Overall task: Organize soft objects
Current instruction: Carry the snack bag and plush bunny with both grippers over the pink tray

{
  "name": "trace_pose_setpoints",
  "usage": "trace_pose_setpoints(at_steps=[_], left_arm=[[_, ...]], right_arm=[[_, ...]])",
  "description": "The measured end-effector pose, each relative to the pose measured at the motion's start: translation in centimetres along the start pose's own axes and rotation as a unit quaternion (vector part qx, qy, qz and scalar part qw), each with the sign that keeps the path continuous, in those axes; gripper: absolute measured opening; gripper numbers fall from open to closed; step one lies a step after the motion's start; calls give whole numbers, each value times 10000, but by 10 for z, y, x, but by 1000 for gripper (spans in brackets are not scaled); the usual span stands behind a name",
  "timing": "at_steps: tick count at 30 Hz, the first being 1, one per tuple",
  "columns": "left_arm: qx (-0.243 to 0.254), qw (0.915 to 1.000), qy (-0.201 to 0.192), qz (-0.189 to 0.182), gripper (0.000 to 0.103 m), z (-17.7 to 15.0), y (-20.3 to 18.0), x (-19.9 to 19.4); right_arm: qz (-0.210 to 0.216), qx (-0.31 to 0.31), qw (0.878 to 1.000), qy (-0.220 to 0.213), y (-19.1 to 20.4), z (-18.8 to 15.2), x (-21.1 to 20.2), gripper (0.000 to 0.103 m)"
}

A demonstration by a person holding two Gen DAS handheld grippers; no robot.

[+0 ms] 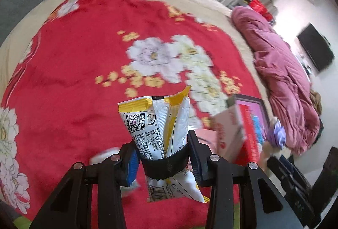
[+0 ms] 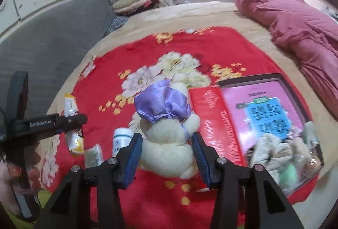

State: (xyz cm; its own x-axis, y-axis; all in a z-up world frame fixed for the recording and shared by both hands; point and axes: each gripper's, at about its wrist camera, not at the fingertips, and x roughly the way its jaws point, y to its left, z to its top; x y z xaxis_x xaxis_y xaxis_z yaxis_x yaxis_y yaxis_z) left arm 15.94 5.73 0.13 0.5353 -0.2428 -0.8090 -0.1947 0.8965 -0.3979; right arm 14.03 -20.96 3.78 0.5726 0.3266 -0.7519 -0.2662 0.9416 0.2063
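Red floral blanket (image 1: 74,81) on bed | my left gripper (image 1: 163,157) clamped on snack packet (image 1: 156,123) | my right gripper (image 2: 166,153) clamped on plush toy (image 2: 169,144) | box (image 2: 285,123) alongside

we see glossy crinkled foil snack packet (image 1: 156,123); fuzzy cream plush bear (image 2: 169,144) with shiny satin purple cap (image 2: 162,102); matt black plastic left gripper (image 1: 163,157); velvety red blanket (image 1: 74,70); glossy cardboard box (image 2: 264,115) at right.

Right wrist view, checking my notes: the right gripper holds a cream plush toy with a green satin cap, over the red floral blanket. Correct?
Not quite. The cap is purple, not green, as the right wrist view shows. The right gripper does hold the cream plush toy over the red floral blanket.
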Motion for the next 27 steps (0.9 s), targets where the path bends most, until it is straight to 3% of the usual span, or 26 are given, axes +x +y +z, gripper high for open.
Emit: trace_pose_setpoints(at_steps=[11,27], left_arm=[[902,9950,-15,-425,42,-18,-113,-9],[1747,9815,319,-710,42,-54,-228,23]], right_arm=[[-428,690,9951,-572,-84,8,-61,49],[-826,1423,9847,-581,-196,-10,-89,49]])
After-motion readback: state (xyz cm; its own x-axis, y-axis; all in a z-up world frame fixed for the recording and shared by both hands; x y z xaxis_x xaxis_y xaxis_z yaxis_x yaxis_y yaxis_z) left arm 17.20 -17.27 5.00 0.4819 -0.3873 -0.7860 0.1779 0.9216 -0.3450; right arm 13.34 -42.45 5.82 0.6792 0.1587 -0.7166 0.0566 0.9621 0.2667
